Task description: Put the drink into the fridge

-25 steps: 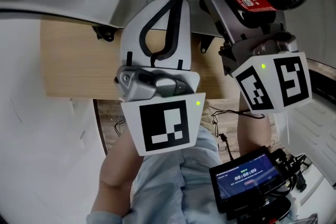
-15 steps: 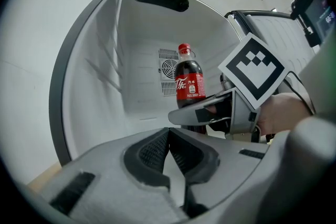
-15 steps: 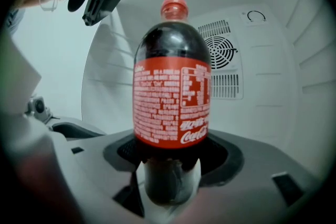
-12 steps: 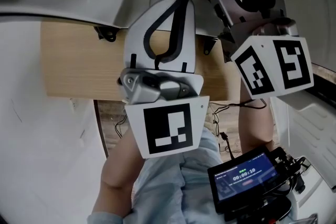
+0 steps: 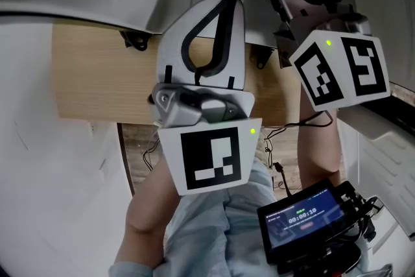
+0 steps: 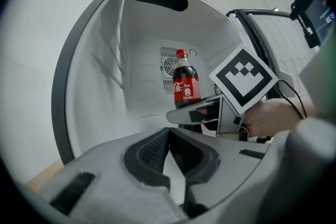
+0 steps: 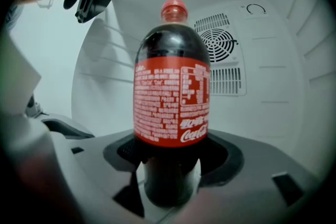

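At the fridge (image 7: 273,128) mouth, the right gripper (image 7: 169,162) grasps the bottle (image 7: 172,86) upright. Next comes setting it down inside, then releasing. The left gripper (image 6: 169,139) has clenched, empty jaws.

Glossy plastic bottle (image 7: 170,97); smooth white fridge wall (image 7: 273,128); matt wood panel (image 5: 97,74).

Bottle (image 7: 170,97) stands upright between your right gripper's (image 7: 167,173) jaws, inside the fridge (image 6: 105,86), vent (image 7: 220,47) behind it. Your left gripper (image 6: 169,136) sits left of the right gripper and further back, facing in.
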`<state>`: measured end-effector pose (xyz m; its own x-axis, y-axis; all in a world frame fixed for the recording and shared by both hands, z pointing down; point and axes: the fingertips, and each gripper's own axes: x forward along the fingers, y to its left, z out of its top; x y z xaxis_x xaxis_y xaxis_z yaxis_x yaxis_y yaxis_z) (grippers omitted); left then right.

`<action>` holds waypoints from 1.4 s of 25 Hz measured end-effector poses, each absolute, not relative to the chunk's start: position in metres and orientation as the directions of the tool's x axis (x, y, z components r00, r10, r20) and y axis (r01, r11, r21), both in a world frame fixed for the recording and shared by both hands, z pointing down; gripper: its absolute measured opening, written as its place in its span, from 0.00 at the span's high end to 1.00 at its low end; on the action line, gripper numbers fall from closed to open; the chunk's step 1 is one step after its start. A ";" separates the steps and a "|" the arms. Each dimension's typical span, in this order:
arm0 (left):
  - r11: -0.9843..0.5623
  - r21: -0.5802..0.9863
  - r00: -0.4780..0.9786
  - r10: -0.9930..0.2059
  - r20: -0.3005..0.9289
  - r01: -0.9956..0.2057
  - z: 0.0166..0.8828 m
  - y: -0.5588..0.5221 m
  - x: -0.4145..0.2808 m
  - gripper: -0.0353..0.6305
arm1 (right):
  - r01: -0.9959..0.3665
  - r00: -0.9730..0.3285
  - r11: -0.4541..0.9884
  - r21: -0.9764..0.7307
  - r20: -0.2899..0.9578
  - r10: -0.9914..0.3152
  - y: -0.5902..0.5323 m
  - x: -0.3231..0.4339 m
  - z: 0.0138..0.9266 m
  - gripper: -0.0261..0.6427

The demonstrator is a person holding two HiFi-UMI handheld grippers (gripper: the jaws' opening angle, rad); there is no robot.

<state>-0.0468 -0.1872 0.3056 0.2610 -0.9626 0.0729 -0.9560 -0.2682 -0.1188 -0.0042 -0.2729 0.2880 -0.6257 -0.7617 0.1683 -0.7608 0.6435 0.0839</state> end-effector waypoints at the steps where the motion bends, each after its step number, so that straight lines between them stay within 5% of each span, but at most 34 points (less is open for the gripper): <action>1: -0.269 -0.119 0.261 -0.962 0.076 -0.956 0.306 -0.187 -0.047 0.93 | -0.761 -0.626 0.643 0.083 0.167 -0.762 -0.274 -0.004 0.288 0.53; 17: -0.260 -0.124 0.251 -0.965 0.078 -0.958 0.306 -0.184 -0.048 0.93 | -0.757 -0.637 0.649 0.081 0.130 -0.760 -0.285 -0.007 0.291 0.51; 27: -0.268 -0.110 0.262 -0.963 0.072 -0.957 0.311 -0.186 -0.043 0.93 | -0.770 -0.617 0.631 0.094 0.146 -0.774 -0.279 0.001 0.297 0.35; 35: -0.289 -0.111 0.283 -0.957 0.065 -0.951 0.312 -0.217 -0.067 0.93 | -0.800 -0.582 0.597 0.065 0.159 -0.797 -0.295 -0.010 0.308 0.35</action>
<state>-0.0674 -0.2171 0.3115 0.2830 -0.9569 0.0655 -0.9509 -0.2888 -0.1111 -0.0100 -0.2954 0.3082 -0.5819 -0.7975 0.1594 -0.7999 0.5966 0.0646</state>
